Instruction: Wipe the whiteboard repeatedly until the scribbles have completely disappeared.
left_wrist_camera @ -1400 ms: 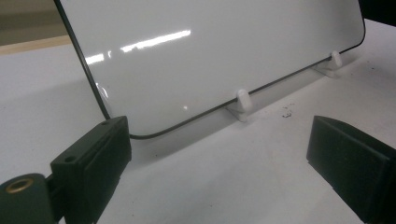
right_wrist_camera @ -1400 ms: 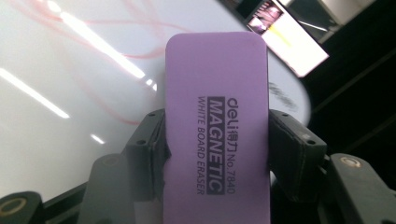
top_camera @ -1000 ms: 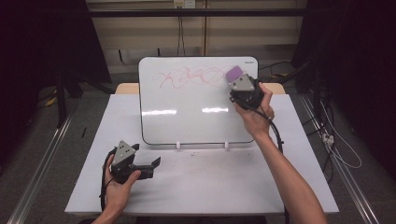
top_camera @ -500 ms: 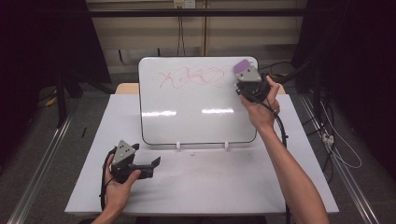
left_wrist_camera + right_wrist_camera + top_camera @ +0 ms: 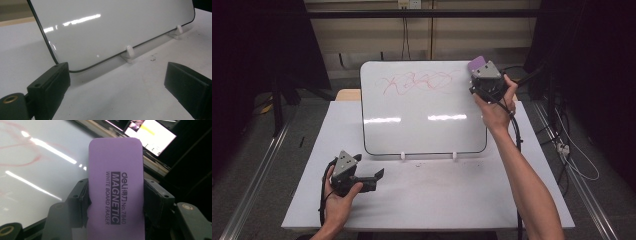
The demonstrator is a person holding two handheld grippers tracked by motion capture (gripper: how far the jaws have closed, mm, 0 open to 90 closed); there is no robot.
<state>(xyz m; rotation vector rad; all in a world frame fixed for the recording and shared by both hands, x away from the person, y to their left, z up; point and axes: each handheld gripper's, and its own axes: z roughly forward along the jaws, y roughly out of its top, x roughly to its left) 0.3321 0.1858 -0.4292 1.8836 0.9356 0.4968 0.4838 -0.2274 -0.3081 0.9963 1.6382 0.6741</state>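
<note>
A whiteboard [image 5: 422, 107] stands tilted on two white clip feet [image 5: 128, 53] at the middle of the table, with red scribbles [image 5: 417, 82] near its top edge. My right gripper [image 5: 482, 75] is up at the board's top right corner, shut on a purple magnetic whiteboard eraser [image 5: 117, 180] [image 5: 477, 63]. The eraser is off to the right of the scribbles. My left gripper [image 5: 372, 181] rests low on the table in front of the board's lower left corner [image 5: 60, 65], open with nothing between its jaws.
The white table [image 5: 442, 200] has dark specks [image 5: 152, 58] in front of the board. Cables [image 5: 572, 155] trail on the floor at the right. A lit monitor [image 5: 150, 135] sits behind the board. Metal rails [image 5: 252, 185] run along both sides.
My right gripper has carried the eraser up and to the right, from over the board's upper right area to its top right corner. The left gripper has stayed put.
</note>
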